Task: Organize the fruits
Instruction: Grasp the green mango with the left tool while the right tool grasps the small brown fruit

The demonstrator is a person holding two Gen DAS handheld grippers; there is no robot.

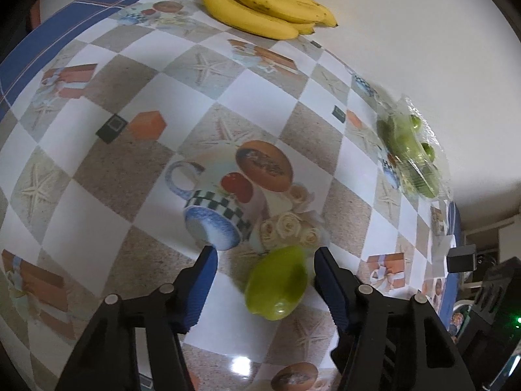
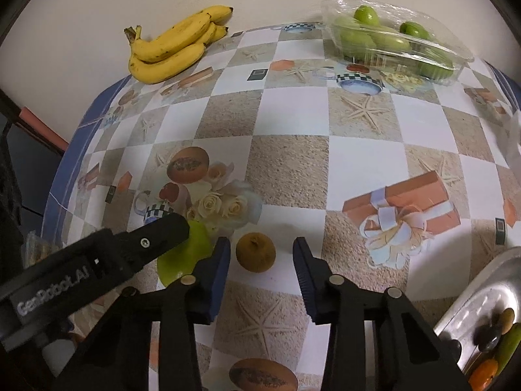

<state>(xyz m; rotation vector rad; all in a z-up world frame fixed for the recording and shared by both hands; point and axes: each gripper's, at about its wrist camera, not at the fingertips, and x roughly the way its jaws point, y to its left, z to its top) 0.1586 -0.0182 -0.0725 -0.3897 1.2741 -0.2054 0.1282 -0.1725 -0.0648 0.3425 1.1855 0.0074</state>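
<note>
My left gripper [image 1: 263,255] hung released, the green fruit [image 1: 276,282] lying between its jaws; my right gripper [image 2: 260,251] gaped too, the brown fruit [image 2: 256,252] between its jaws.

The bench [image 2: 293,169] wears a smooth, slightly glossy printed oilcloth that throws back a lamp glare, while the clamshell box [image 2: 390,32] at its far edge is thin clear plastic, crinkled and shiny. The lime [image 1: 276,283] has a waxy sheen, the brown fruit [image 2: 256,252] a dull rough skin, and the bananas [image 2: 172,45] a matt speckled peel. The tray [image 2: 472,299] is brushed metal; both grippers are matt black plastic with ribbed blue pads [image 2: 216,280].
</note>
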